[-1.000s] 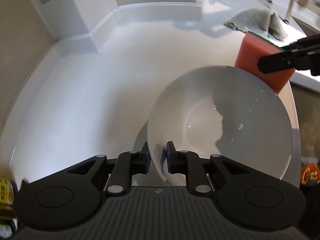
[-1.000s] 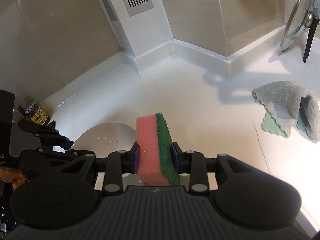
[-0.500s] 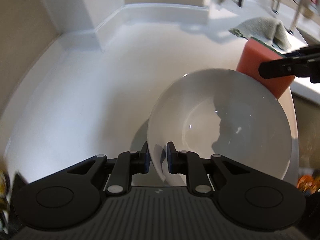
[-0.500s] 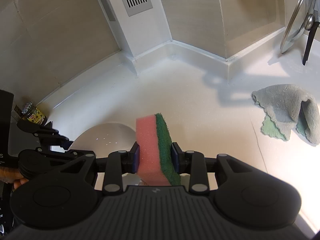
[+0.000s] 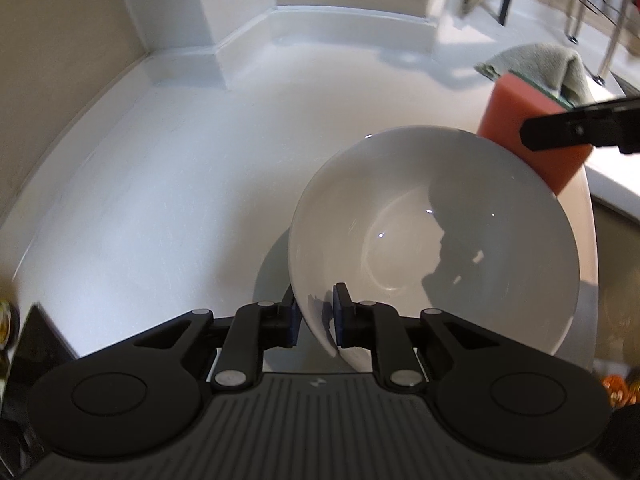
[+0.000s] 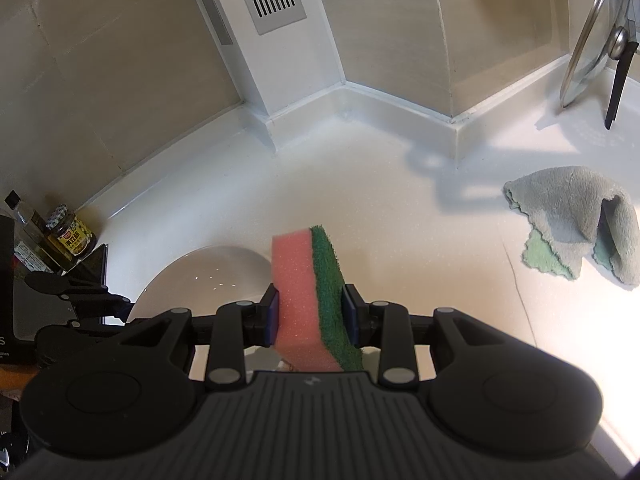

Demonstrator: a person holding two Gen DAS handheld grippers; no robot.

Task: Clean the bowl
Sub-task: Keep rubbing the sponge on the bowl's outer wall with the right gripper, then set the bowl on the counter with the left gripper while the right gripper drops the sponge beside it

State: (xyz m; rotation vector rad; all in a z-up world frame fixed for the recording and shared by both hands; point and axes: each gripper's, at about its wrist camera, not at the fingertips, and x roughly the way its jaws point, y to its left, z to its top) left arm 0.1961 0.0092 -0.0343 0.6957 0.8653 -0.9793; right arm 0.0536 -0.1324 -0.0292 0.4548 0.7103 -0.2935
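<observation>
A white bowl (image 5: 432,240) hangs tilted above the white counter, its near rim between the pads of my left gripper (image 5: 316,320), whose jaws are closing on it. In the right wrist view the bowl (image 6: 208,276) shows low at the left, with the left gripper's fingers (image 6: 80,296) beside it. My right gripper (image 6: 310,312) is shut on a pink sponge (image 6: 296,292) with a green scouring face. The sponge (image 5: 520,128) stands just behind the bowl's far right rim; I cannot tell whether they touch. The bowl's inside looks wet and glossy.
A crumpled grey-green cloth (image 6: 576,220) lies on the counter (image 6: 360,184) to the right. A glass pot lid (image 6: 592,40) leans at the far right wall. Jars and a bottle (image 6: 68,232) stand at the left beside a black appliance (image 6: 24,280). Walls close off the back.
The left wrist view has rolled a little, so the bowl sits slightly more to the right and upright. The sponge and right gripper have kept still.
</observation>
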